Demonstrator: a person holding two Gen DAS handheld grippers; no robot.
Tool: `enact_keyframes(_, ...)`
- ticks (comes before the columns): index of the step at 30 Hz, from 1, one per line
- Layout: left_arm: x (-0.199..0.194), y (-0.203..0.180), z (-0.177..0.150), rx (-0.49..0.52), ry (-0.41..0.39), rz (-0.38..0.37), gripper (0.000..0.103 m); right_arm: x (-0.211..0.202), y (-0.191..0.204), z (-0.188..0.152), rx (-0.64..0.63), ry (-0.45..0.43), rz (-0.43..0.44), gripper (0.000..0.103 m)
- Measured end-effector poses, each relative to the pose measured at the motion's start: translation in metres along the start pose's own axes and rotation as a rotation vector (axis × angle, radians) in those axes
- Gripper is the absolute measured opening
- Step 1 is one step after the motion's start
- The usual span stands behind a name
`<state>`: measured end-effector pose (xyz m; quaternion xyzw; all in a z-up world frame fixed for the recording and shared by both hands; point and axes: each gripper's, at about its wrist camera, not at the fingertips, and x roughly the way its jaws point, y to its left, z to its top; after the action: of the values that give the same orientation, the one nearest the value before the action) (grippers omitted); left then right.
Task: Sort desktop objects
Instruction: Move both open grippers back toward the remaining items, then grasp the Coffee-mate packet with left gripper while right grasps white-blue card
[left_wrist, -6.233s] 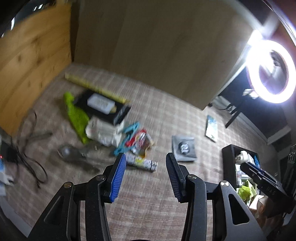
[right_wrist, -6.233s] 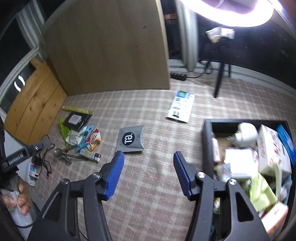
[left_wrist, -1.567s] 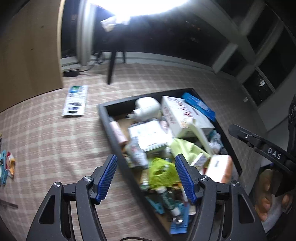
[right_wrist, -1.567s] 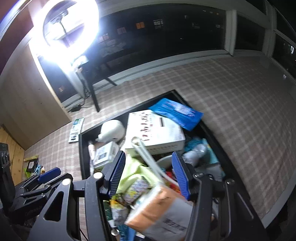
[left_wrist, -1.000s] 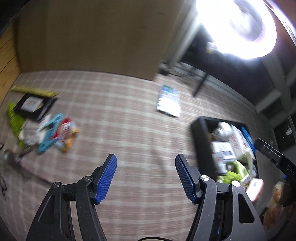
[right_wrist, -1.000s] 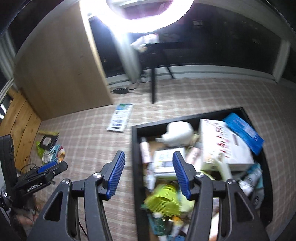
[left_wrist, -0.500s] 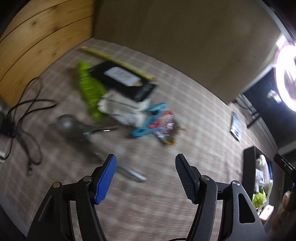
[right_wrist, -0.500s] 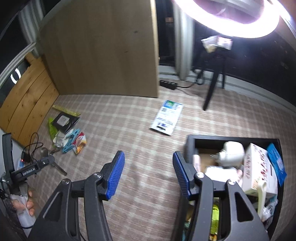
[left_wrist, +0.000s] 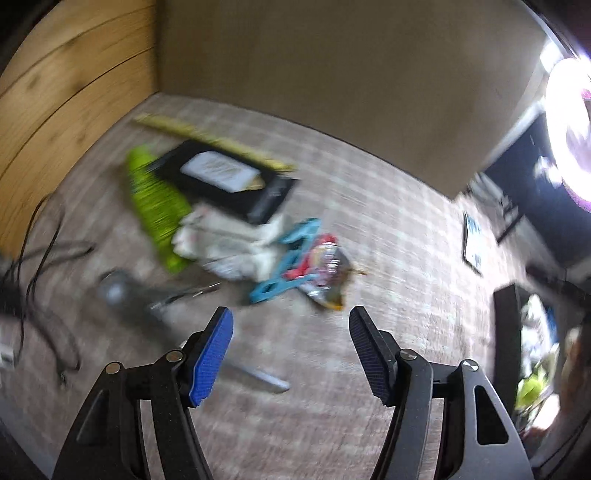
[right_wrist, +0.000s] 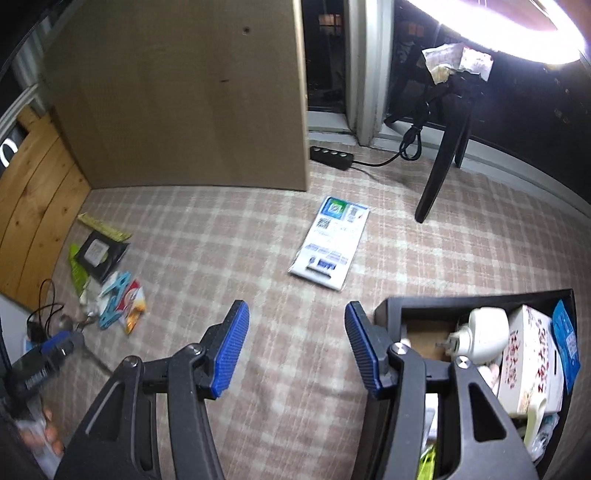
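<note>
My left gripper (left_wrist: 291, 332) is open and empty, hovering over a blurred pile on the checked cloth: a blue clip (left_wrist: 291, 262), a snack packet (left_wrist: 327, 277), a crumpled white wrapper (left_wrist: 229, 243), a green bag (left_wrist: 157, 203), a black box (left_wrist: 229, 181), a yellow ruler (left_wrist: 214, 138) and a metal spoon (left_wrist: 122, 291). My right gripper (right_wrist: 297, 332) is open and empty above bare cloth, beside the black bin (right_wrist: 391, 306) full of sorted things. The same pile (right_wrist: 114, 299) lies far left in the right wrist view, with the left gripper (right_wrist: 55, 349) by it.
A white and blue leaflet (right_wrist: 332, 243) lies on the cloth mid-table. Black cables (left_wrist: 40, 277) lie at the left edge. A wooden board (right_wrist: 184, 92) stands at the back, a ring light stand leg (right_wrist: 439, 170) and power strip (right_wrist: 330, 155) behind it.
My left gripper has swung from the bin back to the pile at the left and moved closer to it. My right gripper has turned away from the bin toward the table's middle.
</note>
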<state>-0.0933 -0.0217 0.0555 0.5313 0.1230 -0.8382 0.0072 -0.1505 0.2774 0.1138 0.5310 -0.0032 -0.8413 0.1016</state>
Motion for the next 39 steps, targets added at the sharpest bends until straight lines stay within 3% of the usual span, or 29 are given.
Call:
enact_keyframes(5,0.024,-0.034,0.008,0.113,0.024,0.021,0.059,0.026,-0.023,0.023,0.064,0.031,-0.035,0.053)
enact_keyframes(7,0.034,-0.044,0.01,0.15,0.035,0.039,0.052,0.037,-0.028,0.033,0.082,0.045,-0.043,0.053)
enact_keyframes(10,0.046,-0.054,0.012,0.195,0.047,0.068,0.049,0.056,-0.031,0.047,0.108,0.078,-0.037,0.057)
enact_keyframes(16,0.067,-0.051,0.019,0.186,0.073,0.067,0.041,0.091,-0.027,0.062,0.131,0.122,-0.094,0.057)
enact_keyframes(26,0.077,-0.05,0.031,0.191,0.068,0.059,0.039,0.13,-0.033,0.07,0.198,0.186,-0.109,0.058)
enact_keyframes(32,0.078,-0.05,0.034,0.187,0.057,0.038,0.034,0.138,-0.03,0.072,0.163,0.188,-0.105,0.066)
enact_keyframes(34,0.077,-0.048,0.035,0.174,0.055,0.021,0.023,0.139,-0.027,0.072,0.141,0.192,-0.108,0.067)
enact_keyframes(36,0.075,-0.047,0.035,0.169,0.058,-0.001,0.021,0.139,-0.024,0.073,0.117,0.197,-0.109,0.067)
enact_keyframes(39,0.073,-0.045,0.033,0.173,0.055,-0.003,0.019,0.133,-0.023,0.07,0.108,0.2,-0.113,0.057)
